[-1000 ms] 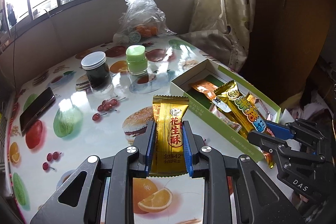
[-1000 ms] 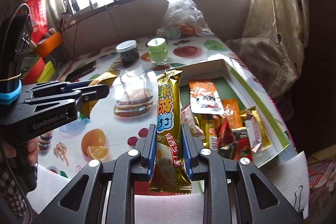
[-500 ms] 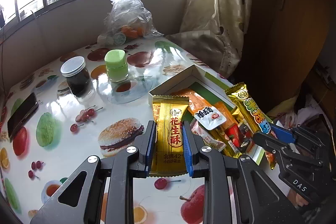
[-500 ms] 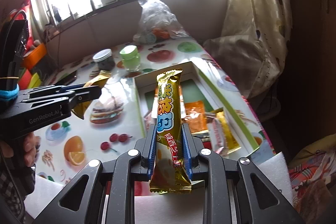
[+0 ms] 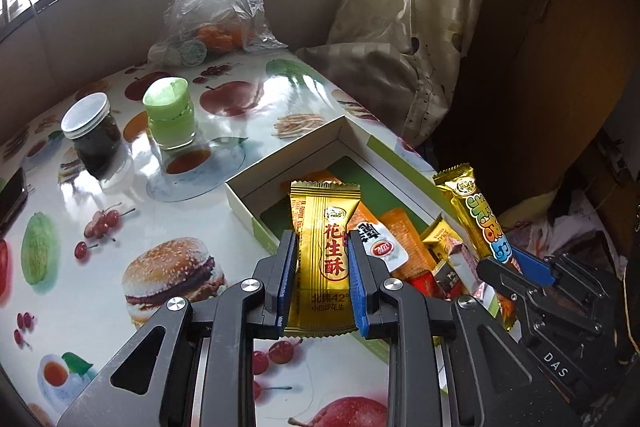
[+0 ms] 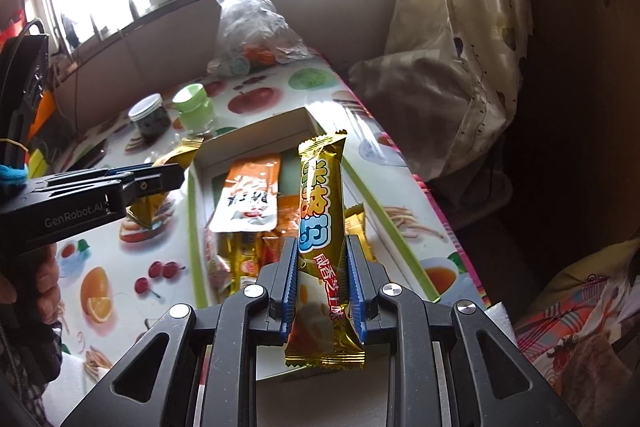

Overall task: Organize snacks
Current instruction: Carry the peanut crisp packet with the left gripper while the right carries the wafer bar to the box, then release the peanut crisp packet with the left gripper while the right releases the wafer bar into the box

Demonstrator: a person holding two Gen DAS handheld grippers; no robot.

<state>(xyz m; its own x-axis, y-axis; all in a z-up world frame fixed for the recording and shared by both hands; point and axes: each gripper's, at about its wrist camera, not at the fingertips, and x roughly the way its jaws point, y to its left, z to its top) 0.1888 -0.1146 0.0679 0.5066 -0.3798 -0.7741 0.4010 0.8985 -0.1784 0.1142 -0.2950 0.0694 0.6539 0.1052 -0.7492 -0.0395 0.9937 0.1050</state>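
Snacks fill the near part of a shallow cardboard box (image 5: 280, 163) that sits on a table (image 5: 168, 227) covered with a fruit-and-burger print, close to the table's right edge. The left gripper (image 5: 323, 251) is clamped on a short gold peanut candy packet (image 5: 326, 247), its blue pads pressing both long sides; the packet stands upright above the box's near left corner. The right gripper (image 6: 322, 267) is clenched on a long gold snack bar (image 6: 322, 219), which also points upward, held above the box's near end. In the left wrist view the same bar (image 5: 478, 223) shows at the right, over the box's right wall, with the other gripper below it. Inside the box lie an orange-and-white pouch (image 6: 250, 195) and several smaller gold, red and orange wrappers (image 5: 436, 255); its far end is bare green floor. Toward the table's far side stand a dark jar with a white lid (image 5: 94, 131) and a green-capped jar (image 5: 172, 117), just beside each other. A clear plastic bag (image 5: 216, 7) holding oranges rests at the far edge, below the window. A hand (image 6: 44, 287) grips the left tool's handle.
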